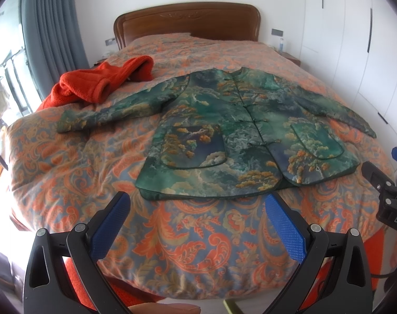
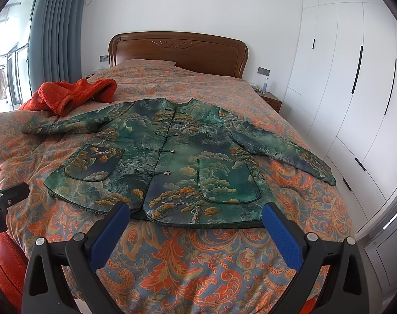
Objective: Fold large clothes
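Observation:
A green patterned jacket lies flat and buttoned on the bed, front up, both sleeves spread out; it also shows in the right wrist view. My left gripper is open and empty, held above the bed's near end just short of the jacket's hem. My right gripper is open and empty, its fingertips over the hem's right half. The right gripper shows at the right edge of the left wrist view, and the left gripper shows at the left edge of the right wrist view.
The bed has an orange paisley cover. A crumpled red fleece garment lies at the far left, also in the right wrist view. Wooden headboard at the back, white wardrobes on the right, grey curtain on the left.

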Demonstrator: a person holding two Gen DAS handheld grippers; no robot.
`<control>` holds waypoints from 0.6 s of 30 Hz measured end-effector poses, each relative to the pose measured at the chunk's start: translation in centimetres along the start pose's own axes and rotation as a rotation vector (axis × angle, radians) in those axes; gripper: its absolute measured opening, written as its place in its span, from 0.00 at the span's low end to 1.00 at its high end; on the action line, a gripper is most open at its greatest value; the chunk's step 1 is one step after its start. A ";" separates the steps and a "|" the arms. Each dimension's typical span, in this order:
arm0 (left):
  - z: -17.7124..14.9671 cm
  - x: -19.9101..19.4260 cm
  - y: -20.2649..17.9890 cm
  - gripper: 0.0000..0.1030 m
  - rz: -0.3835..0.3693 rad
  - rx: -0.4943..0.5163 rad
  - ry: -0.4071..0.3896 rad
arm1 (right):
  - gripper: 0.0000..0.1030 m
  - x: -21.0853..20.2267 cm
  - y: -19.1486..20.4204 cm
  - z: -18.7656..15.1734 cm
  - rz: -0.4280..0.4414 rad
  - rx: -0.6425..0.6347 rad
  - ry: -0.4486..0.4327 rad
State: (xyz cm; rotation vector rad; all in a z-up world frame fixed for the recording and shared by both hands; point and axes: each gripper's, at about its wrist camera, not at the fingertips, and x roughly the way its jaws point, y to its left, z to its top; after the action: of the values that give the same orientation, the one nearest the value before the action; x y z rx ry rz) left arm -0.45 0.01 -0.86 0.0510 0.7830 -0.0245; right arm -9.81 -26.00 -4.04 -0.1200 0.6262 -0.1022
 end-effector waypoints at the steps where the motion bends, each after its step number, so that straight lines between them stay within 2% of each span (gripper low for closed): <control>1: 0.0 0.0 0.0 1.00 0.000 0.000 0.000 | 1.00 0.0 0.0 0.0 0.000 0.000 0.000; 18: 0.0 0.0 0.0 1.00 -0.001 -0.001 0.000 | 1.00 -0.3 0.0 0.2 0.000 -0.001 -0.008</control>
State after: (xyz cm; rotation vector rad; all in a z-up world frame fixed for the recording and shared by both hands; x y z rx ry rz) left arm -0.43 0.01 -0.83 0.0500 0.7828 -0.0251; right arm -9.89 -25.99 -3.69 -0.1216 0.6184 -0.1014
